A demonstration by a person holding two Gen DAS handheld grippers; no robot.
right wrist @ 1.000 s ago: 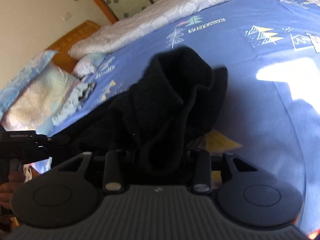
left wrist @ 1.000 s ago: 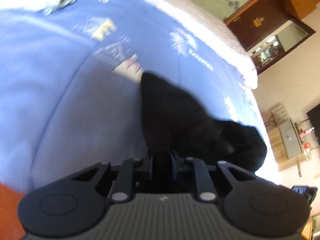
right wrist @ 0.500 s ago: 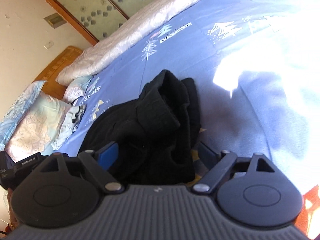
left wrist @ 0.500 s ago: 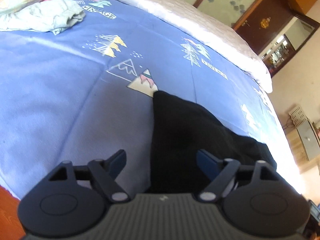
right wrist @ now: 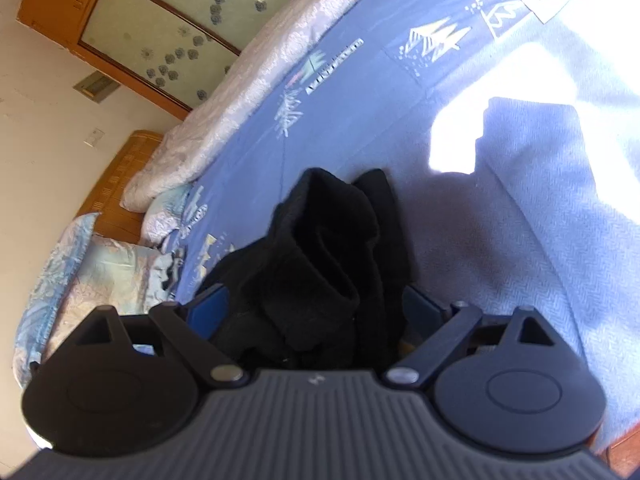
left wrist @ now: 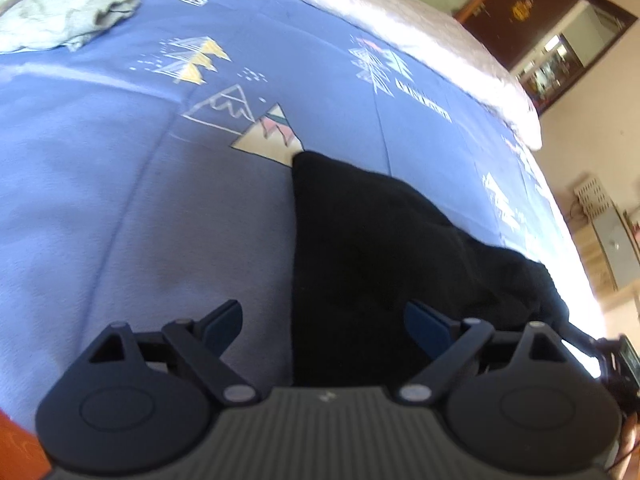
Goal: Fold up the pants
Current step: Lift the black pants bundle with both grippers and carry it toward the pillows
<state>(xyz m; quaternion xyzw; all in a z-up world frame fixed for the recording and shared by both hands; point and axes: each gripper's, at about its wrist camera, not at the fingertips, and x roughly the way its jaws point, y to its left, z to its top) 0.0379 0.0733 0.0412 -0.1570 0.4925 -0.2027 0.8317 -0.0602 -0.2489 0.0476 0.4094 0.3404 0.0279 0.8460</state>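
Pants point(left wrist: 360, 248), black, lie bunched on the blue bedsheet point(left wrist: 120, 200); we let go to regrip flatter; left gripper point(left wrist: 320, 320) and right gripper point(right wrist: 316, 304) fingers are opening, straddling cloth, pressing nothing.

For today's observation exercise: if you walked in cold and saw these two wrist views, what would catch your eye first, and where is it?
The black pants stand out first, a dark bunched heap on the blue bedspread printed with mountains and trees. Next, both grippers frame them: the left gripper and right gripper have jaws opening, fabric lying between but unpinched. A crumpled pale green garment lies at the far left of the left wrist view.
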